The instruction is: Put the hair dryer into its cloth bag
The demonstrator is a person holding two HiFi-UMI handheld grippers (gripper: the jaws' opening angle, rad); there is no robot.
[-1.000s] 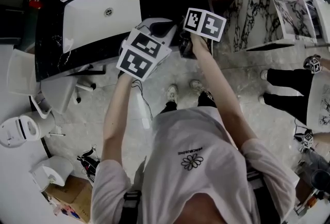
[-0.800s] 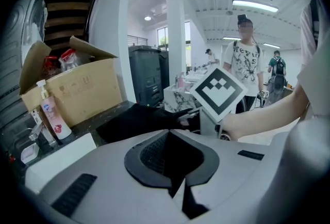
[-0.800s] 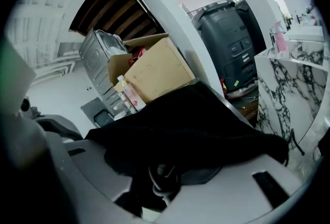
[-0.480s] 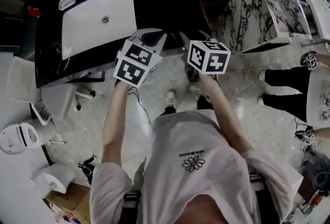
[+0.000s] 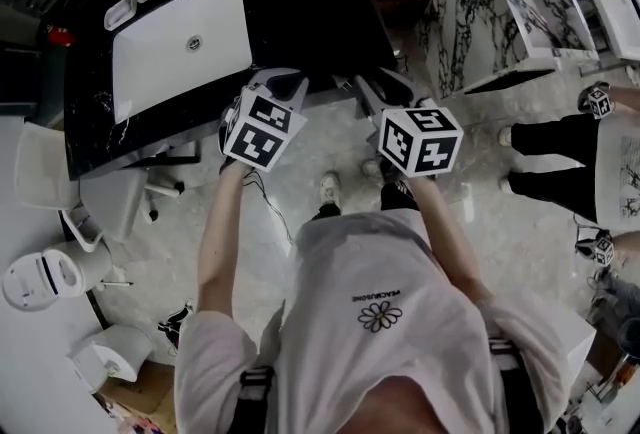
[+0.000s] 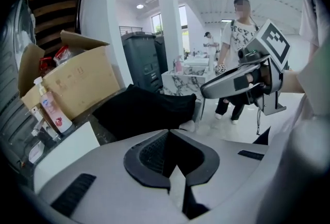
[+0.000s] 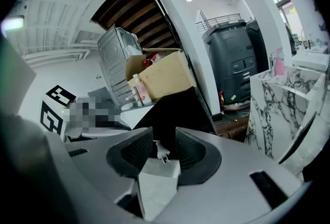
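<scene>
With my left gripper (image 6: 169, 158) shut and empty and my right gripper (image 7: 164, 140) just narrowing yet apart round a small white bit (image 7: 161, 153), I'd pinch one edge of the black bag (image 6: 147, 109) lying ahead of both; I see no hair dryer.

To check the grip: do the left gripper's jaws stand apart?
No, the left gripper shows its jaws pressed together, with no gap.

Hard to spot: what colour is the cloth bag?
The cloth bag is black; clearest in left gripper view.
</scene>
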